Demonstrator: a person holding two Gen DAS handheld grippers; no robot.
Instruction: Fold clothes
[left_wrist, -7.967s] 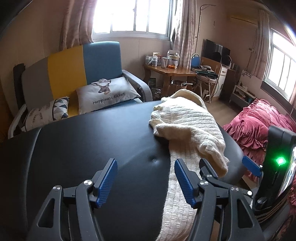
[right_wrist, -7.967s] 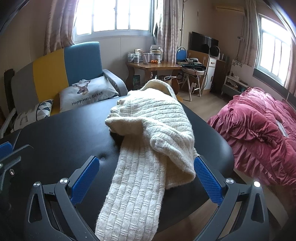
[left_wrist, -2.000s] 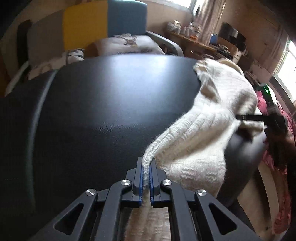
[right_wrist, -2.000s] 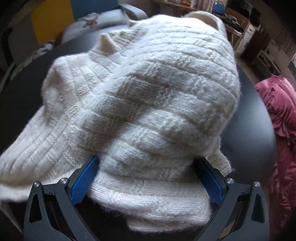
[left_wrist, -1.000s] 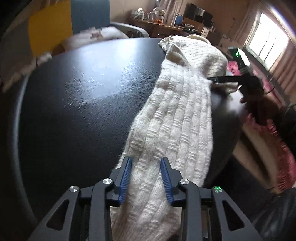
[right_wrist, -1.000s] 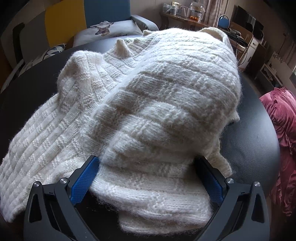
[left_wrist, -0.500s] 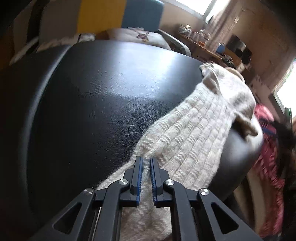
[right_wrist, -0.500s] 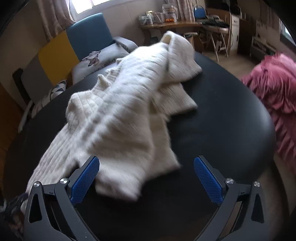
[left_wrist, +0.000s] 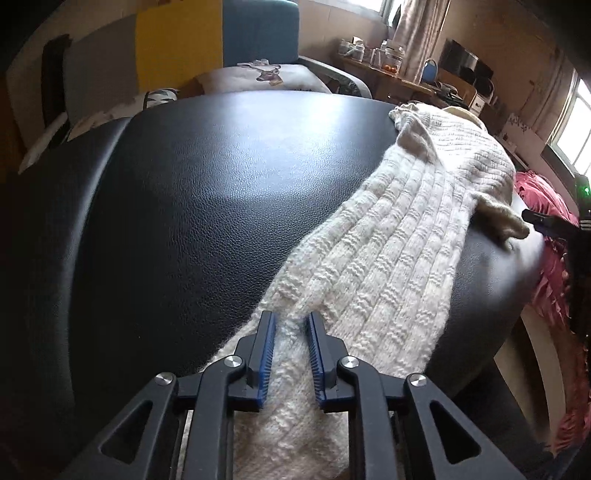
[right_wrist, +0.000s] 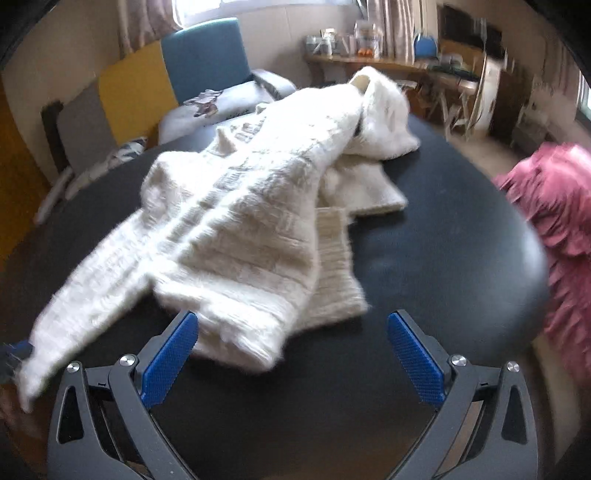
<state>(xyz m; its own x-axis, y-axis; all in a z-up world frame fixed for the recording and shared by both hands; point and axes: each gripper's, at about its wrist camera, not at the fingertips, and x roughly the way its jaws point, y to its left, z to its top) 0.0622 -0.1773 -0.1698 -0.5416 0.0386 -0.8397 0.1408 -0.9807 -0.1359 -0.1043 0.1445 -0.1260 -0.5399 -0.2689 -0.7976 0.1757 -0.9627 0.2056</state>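
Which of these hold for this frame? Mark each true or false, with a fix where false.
1. The sweater lies on a black padded top. True.
2. The right tool grips the sweater. False: it is wide open, with only black top between its pads.
3. A sleeve runs between the left tool's pads. True; its jaws are opening.
4. The sweater is neatly folded. False: it lies bunched.
5. A pink quilt lies on the black top. False: it is beside it.

Black leatherette padded table (right_wrist: 461, 236), rounded edge, w/ one cream knit sweater (right_wrist: 240, 221) lying crumpled across top, sleeve (left_wrist: 369, 280) trailing over near edge.
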